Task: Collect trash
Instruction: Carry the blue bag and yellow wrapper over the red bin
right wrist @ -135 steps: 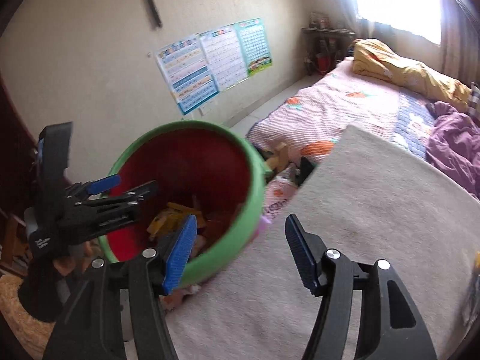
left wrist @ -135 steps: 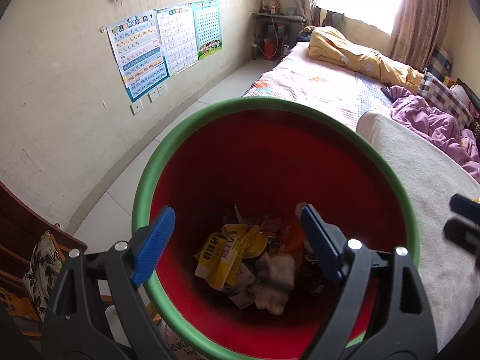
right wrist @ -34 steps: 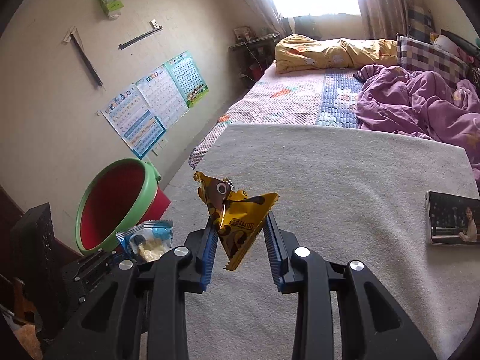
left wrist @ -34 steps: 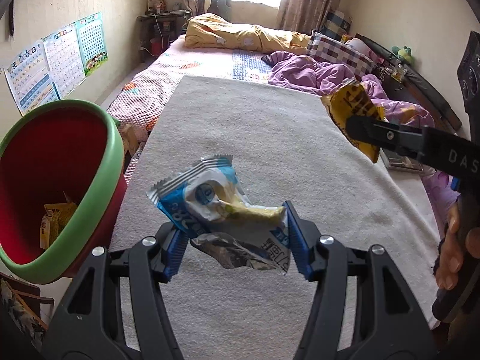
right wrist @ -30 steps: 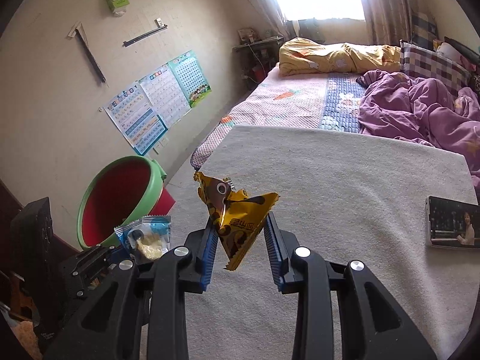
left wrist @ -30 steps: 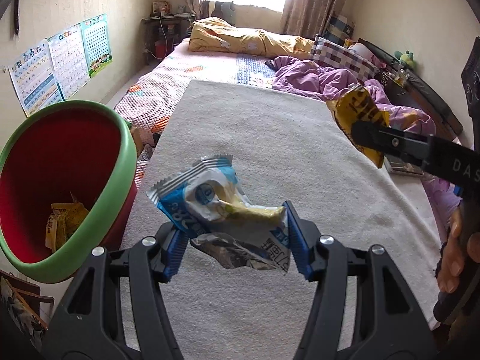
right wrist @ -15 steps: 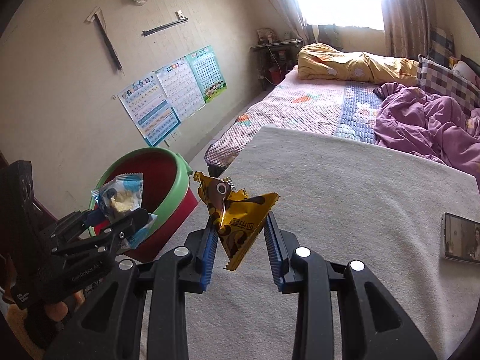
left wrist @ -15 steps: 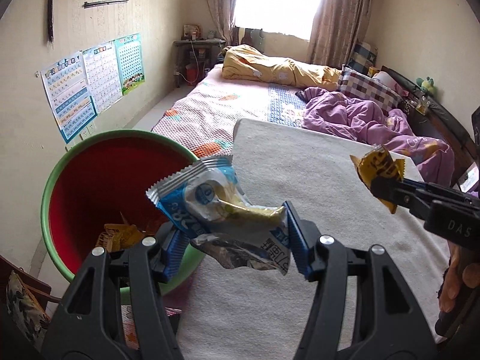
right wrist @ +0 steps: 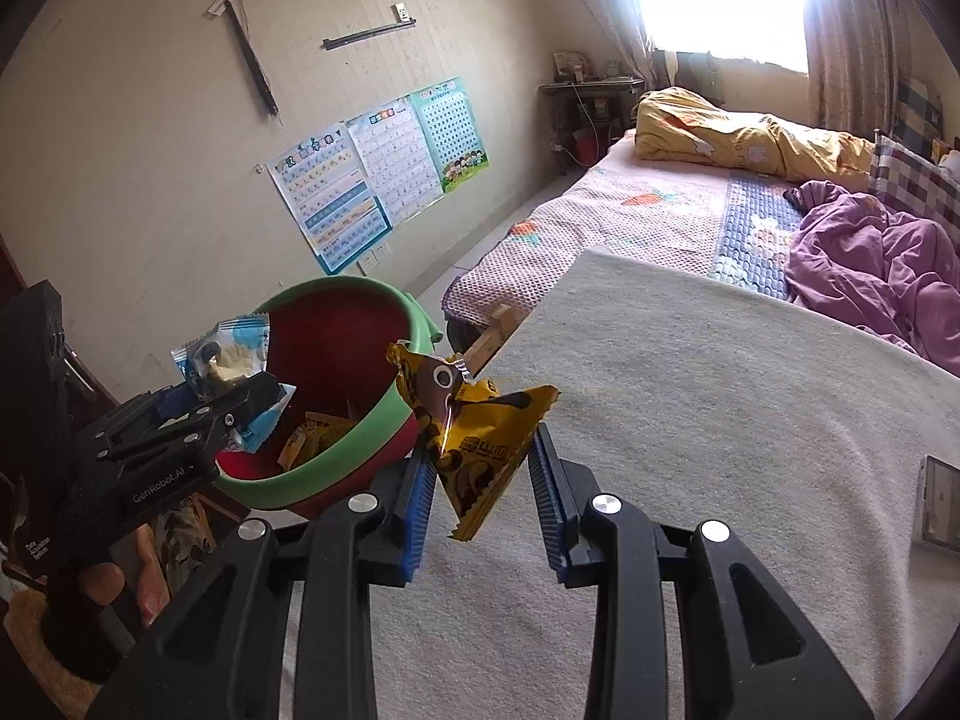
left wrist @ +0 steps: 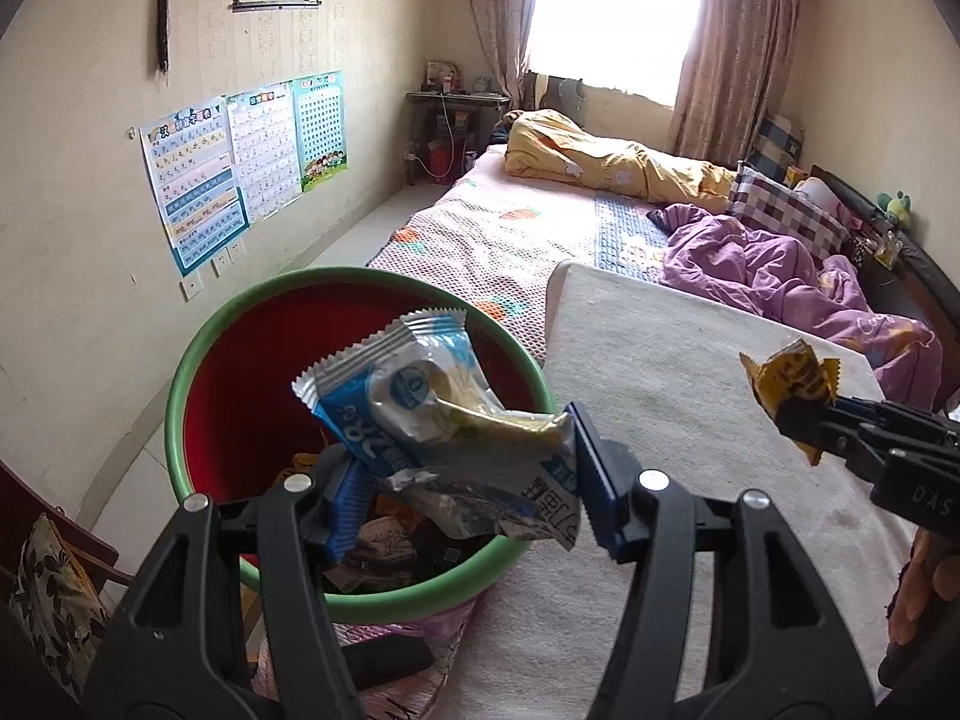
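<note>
Both wrappers picked up, neither dropped yet. Left gripper (left wrist: 462, 480) pinches blue-white snack wrapper (left wrist: 432, 408), held above open mouth of red bin with green rim (left wrist: 180, 372). Right gripper (right wrist: 483, 498) pinches yellow snack packet (right wrist: 480, 432) over beige blanket (right wrist: 720, 420), just beside bin. Bin already holds several crumpled wrappers at bottom. Left to do: release both into bin. Phone (right wrist: 939, 504) lies on blanket edge.

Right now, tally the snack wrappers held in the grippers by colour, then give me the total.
Blue and white plastic snack wrapper, clamped in the left gripper over the green-rimmed red trash bin: 1
Yellow and brown plastic snack wrapper, clamped in the right gripper above the beige blanket: 1
Total: 2
</note>
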